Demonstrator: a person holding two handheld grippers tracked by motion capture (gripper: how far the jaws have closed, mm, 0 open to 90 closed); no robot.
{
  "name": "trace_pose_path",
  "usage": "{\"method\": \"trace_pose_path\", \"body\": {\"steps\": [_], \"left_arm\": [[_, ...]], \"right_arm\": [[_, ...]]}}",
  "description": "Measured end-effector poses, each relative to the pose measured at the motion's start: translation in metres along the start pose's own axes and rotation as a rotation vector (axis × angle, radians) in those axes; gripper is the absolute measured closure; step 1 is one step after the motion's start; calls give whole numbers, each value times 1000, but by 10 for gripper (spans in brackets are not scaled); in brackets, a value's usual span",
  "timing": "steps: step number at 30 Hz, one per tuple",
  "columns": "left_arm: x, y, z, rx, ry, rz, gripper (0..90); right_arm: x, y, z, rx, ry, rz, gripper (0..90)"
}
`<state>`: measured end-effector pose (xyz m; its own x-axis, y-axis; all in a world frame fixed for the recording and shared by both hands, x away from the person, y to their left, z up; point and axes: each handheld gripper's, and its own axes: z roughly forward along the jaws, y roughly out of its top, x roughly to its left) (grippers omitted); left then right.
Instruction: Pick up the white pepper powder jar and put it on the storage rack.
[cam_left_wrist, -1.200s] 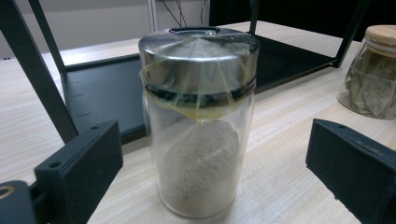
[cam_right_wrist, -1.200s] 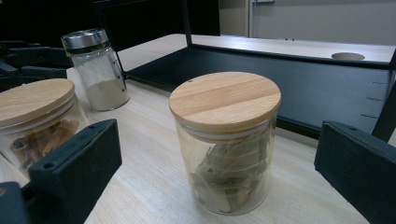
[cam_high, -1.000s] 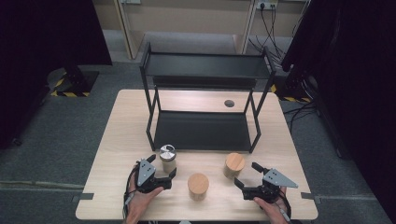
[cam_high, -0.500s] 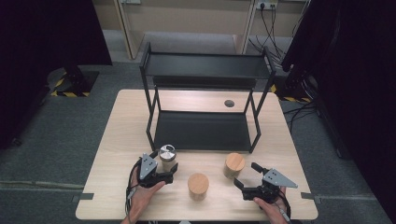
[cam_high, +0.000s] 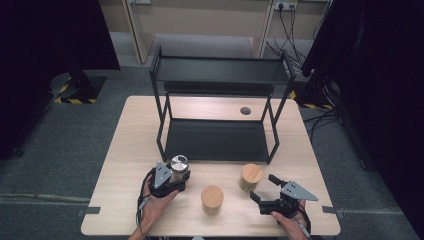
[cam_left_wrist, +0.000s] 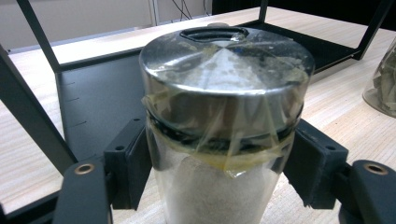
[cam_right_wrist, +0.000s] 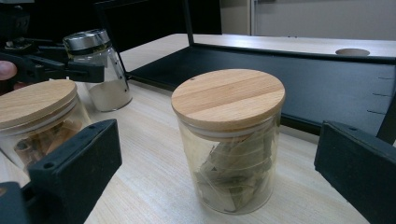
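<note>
Your metal-lidded shaker (cam_left_wrist: 224, 116) stands near the table's (cam_high: 125, 150) front-left edge, just before the black rack (cam_high: 220, 135). Bare wood lies to its left. Your left gripper (cam_high: 167, 180) has just closed onto it. Your right gripper (cam_high: 262, 192) stands open behind a wooden-lidded jar (cam_right_wrist: 229, 135).

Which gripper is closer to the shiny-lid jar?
Left. The left gripper has its fingers shut on the jar; the right gripper sits open, well off to its right.
</note>
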<state>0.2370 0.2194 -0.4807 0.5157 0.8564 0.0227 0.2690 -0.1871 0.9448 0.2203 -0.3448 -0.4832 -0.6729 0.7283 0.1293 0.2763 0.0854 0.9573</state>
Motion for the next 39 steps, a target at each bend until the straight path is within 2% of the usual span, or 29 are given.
{"method": "trace_pose_path", "body": {"steps": [7, 14, 18, 30, 39], "left_arm": [[-1, 8, -1, -24, -4, -3, 306], [1, 22, 5, -17, -28, -23, 306], [0, 29, 8, -15, -29, -13, 306], [2, 46, 23, -19, -22, -16, 306], [5, 57, 41, -9, 13, -25, 307]], "right_arm": [[-1, 0, 0, -1, 0, 6, 9], [-1, 0, -1, -3, 0, 8, 9], [-2, 0, -1, -5, 1, 9, 9], [-2, -1, -1, -5, 2, 10, 9], [-3, -1, -2, -7, 3, 13, 9]]}}
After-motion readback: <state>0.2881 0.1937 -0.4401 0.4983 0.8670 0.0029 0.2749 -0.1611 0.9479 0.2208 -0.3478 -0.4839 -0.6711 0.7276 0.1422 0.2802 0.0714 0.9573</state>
